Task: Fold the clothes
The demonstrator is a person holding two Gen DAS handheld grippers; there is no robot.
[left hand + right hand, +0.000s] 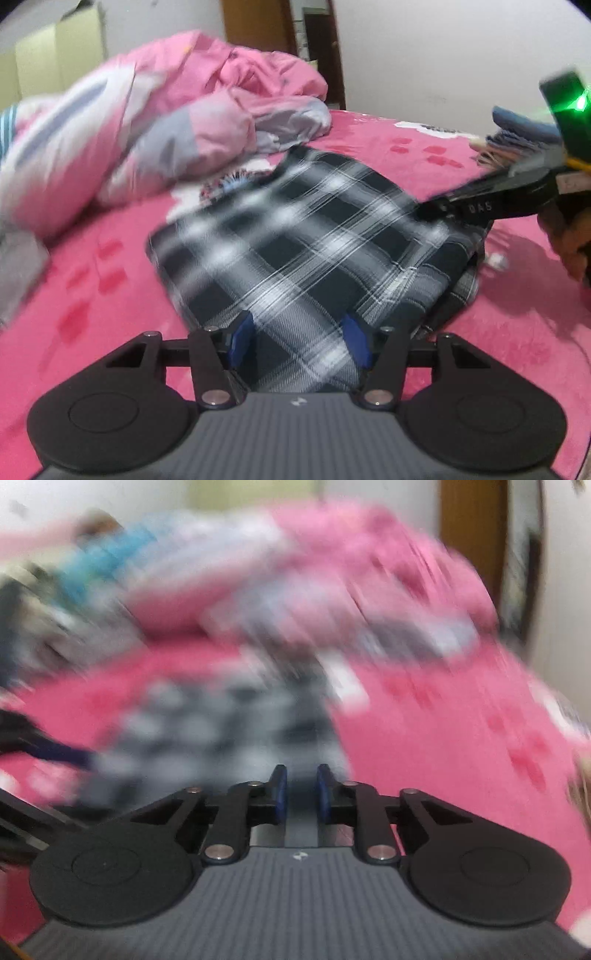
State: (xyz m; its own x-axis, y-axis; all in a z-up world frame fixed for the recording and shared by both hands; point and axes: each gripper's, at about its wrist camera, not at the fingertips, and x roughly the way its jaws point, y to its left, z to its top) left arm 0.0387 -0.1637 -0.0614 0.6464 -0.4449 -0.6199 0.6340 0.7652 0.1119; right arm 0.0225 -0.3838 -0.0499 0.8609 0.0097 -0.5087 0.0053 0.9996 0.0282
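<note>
The plaid shirt (306, 236) lies folded into a compact rectangle on the pink bed (461, 332), right ahead of and under the left claw (300, 341). That claw's jaws stand spread, the near edge of the shirt showing between the blue pads (242, 341), which do not press it. The right claw (302, 794), seen at the shirt's far right corner in the left view, has a narrow gap between its pads with nothing visibly pinched; its own view is badly blurred. To finish this fold well, I judge both claws should lift clear without dragging the top layer. A heap of pink bedding (166, 122) lies beyond the shirt.
</note>
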